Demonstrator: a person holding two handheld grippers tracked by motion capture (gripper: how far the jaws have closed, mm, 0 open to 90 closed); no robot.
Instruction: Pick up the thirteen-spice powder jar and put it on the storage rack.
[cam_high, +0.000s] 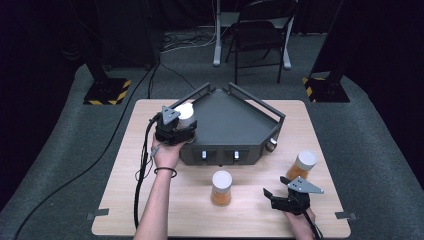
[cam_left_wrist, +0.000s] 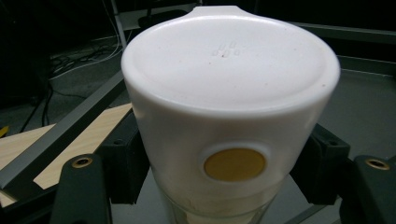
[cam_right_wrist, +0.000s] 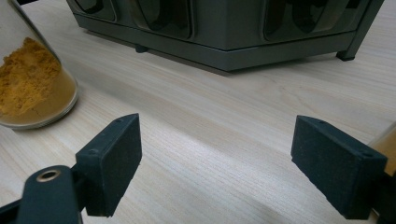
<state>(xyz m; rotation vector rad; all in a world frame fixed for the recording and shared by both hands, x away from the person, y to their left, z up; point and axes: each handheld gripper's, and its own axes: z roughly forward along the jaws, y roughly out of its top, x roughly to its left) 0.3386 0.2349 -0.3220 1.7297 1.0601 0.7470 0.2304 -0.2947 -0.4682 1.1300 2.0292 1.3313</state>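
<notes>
2 orange-filled jars (cam_high: 221, 188) (cam_high: 303, 165) stand on the wooden table (cam_high: 150, 200); a folding chair (cam_high: 260, 35) stands beyond.

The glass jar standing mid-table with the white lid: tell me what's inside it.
The clear glass jar with the white lid holds orange-yellow powder in its lower part, seen through the wall. The lid covers the top, so the powder's surface is hidden from the high view.

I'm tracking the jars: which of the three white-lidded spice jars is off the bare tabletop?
The jar clamped in the left tool, at the grey rack's left corner. The middle jar and the right-hand jar stand on the wooden table.
</notes>
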